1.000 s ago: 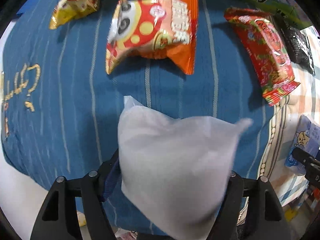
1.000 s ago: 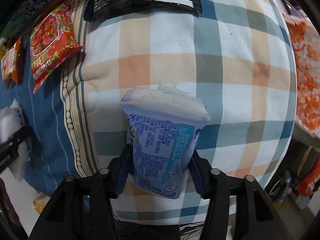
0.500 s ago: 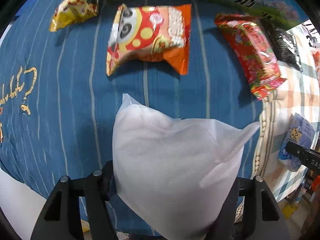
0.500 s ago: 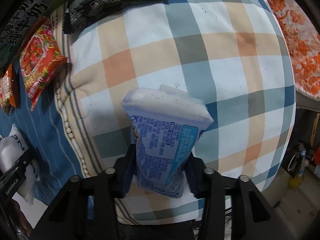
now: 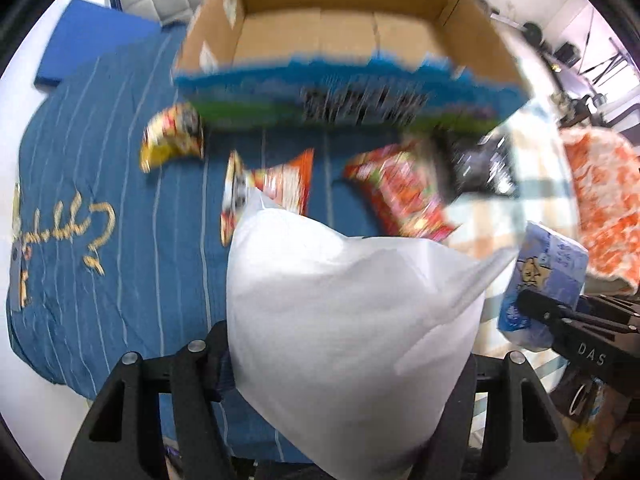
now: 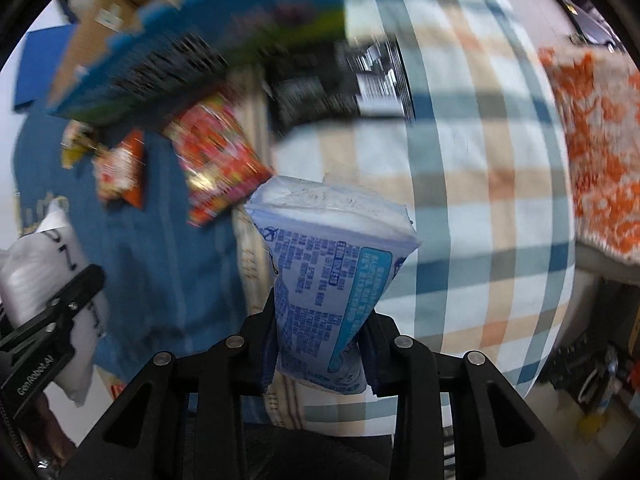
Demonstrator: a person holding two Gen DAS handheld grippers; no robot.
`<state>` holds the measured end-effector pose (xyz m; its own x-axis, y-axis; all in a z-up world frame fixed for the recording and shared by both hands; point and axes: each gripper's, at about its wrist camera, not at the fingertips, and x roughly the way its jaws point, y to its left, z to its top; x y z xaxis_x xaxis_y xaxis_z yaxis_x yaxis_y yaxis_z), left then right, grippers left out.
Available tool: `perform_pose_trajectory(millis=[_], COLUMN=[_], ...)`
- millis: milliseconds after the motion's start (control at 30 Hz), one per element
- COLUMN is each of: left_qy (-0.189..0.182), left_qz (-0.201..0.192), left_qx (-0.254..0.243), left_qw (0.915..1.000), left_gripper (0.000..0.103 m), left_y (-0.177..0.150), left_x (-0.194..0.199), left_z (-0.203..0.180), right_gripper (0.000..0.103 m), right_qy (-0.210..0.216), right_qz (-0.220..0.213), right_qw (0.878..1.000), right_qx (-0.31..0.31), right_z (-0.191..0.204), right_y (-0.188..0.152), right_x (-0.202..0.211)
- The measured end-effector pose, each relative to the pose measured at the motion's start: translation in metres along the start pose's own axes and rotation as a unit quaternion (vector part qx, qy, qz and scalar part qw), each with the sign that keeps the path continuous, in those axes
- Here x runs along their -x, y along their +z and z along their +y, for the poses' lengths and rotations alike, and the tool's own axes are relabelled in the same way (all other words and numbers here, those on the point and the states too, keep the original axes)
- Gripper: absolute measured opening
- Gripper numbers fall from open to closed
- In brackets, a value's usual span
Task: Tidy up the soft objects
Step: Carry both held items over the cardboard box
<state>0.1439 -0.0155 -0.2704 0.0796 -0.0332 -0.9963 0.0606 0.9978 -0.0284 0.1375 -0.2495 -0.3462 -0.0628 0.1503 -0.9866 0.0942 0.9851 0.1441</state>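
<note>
Grippers pinch my two packs: left gripper point(image 5: 352, 384) a puffy white bag point(image 5: 348, 320), right gripper point(image 6: 320, 344) a squashy blue pouch point(image 6: 324, 280) (both light, held low).

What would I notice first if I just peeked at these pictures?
A big puffy white bag fills the middle of the left view, squeezed in the left tool. In the right view, a blue printed packet stands pinched in the right tool. Behind them, an open cardboard box sits beyond bright snack packets.

Open box point(image 5: 340, 20) ahead seems unobstructed; snack packets point(image 5: 400, 196) lie before it.
</note>
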Motion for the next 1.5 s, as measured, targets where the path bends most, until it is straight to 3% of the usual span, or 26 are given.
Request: perform_pose_trajectory(millis=[133,200,333,467,667,867,1067,1167,1367,1500], left_qy=[-0.018,-0.027,-0.037,-0.039,-0.029,-0.043,-0.074,-0.103,-0.141,-0.132], left_qz=[-0.041,-0.06,-0.103,-0.129,-0.144,-0.113,-0.037,0.016,0.081,0.1], left_qx=[-0.001,-0.006,-0.011,-0.01,-0.021,-0.018,-0.005,0.014,0.033,0.026], left_qw=[0.999,0.9978,0.994,0.9908,0.9889,0.9925,0.9966,0.9945,0.986,0.9859], left_gripper=[0.063,0.063,0.063,0.063,0.063,0.064,0.064,0.064,0.066,0.066], left_y=[0.021,0.034,0.068,0.105,0.169,0.234,0.296,0.326,0.363,0.377], left_x=[0.048,0.066,0.09,0.114,0.121,0.088,0.022,-0.018,-0.077,-0.091], left_z=[-0.011,-0.013,-0.024,-0.018,-0.01,-0.008,-0.008,-0.004,-0.005,-0.013], right_gripper=[0.036,0.036,0.036,0.036,0.036,0.036,0.036,0.036,0.037,0.038], right_qy=[0.018,0.027,0.043,0.052,0.042,0.039,0.022,0.012,-0.011,-0.006], right_qz=[-0.045,-0.066,-0.11,-0.126,-0.139,-0.131,-0.109,-0.088,-0.061,-0.05], right_qw=[0.999,0.997,0.992,0.989,0.987,0.989,0.993,0.995,0.997,0.998], right_qx=[0.024,0.035,0.055,0.062,0.064,0.054,0.048,0.052,0.054,0.046], right_z=[0.008,0.025,0.042,0.053,0.077,0.082,0.081,0.082,0.08,0.074], right_y=[0.015,0.045,0.074,0.112,0.177,0.244,0.302,0.324,0.357,0.373], right_x=[0.062,0.093,0.139,0.156,0.146,0.126,0.076,0.046,0.0,-0.016])
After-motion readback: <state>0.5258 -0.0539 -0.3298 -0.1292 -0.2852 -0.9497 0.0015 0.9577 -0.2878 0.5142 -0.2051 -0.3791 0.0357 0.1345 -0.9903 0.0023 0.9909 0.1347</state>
